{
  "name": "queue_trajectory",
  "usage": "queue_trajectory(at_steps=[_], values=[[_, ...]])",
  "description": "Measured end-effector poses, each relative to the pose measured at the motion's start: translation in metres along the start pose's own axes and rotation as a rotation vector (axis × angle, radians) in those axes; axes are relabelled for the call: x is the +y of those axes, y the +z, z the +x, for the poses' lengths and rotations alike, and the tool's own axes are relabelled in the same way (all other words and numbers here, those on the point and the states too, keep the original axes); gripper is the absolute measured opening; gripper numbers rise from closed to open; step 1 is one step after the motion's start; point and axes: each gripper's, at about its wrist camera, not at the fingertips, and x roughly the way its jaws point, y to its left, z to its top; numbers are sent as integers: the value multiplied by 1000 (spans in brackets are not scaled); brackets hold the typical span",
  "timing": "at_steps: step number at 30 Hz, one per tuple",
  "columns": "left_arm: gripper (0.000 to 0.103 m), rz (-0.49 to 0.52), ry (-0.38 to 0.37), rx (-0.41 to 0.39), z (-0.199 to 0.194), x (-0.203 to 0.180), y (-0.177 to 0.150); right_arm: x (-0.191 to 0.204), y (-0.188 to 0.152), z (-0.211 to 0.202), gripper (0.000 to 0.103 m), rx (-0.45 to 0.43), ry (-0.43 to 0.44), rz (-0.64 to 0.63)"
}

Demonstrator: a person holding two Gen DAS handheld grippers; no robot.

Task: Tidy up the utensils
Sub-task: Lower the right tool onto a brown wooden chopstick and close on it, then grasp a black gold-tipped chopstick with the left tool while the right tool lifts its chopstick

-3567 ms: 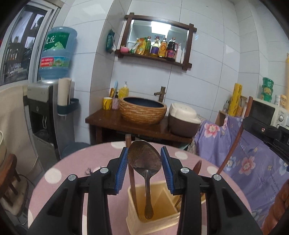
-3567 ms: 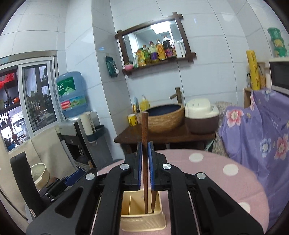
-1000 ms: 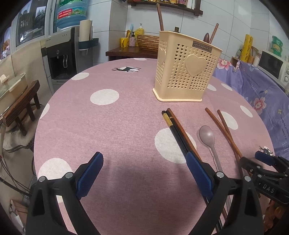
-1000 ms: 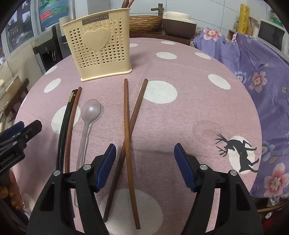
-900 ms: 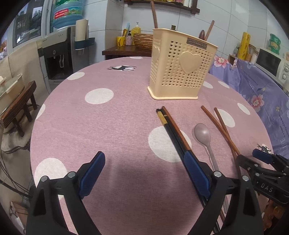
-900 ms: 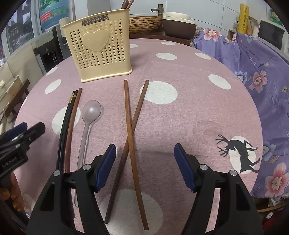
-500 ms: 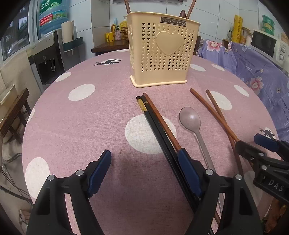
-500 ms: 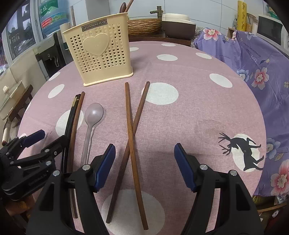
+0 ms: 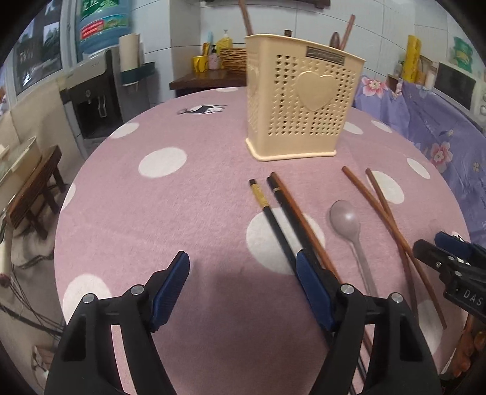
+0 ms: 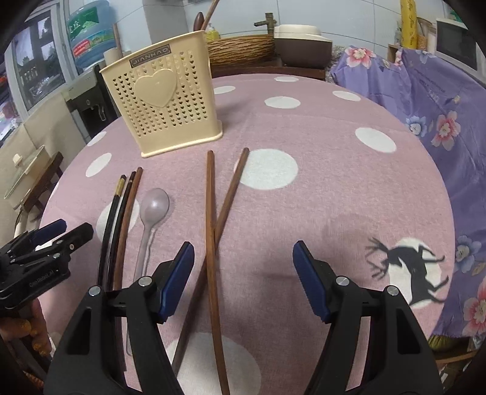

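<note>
Polka-dot table | chopsticks: five | spoon: one | holder: one

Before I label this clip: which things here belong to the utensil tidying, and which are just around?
Job: cream utensil holder; black chopsticks; brown chopsticks; grey spoon.

Around: water bottle; woven basin; floral cloth.

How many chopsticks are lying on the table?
5: two black ones and a brown one left of the spoon, two crossed brown ones right of it. More stand in the holder.
</note>
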Motion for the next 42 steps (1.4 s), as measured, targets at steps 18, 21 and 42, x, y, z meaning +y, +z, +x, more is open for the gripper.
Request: queue_trajectory(at_steps=[18, 21, 42], values=[[49, -65, -89, 40, 22, 14, 26, 38, 68, 66, 17, 83, 88, -207], [47, -63, -87, 46, 27, 10, 29, 39, 72, 76, 17, 109, 58, -213], [24, -60, 8, 85, 49, -17, 38, 46, 77, 85, 17, 138, 11, -218]])
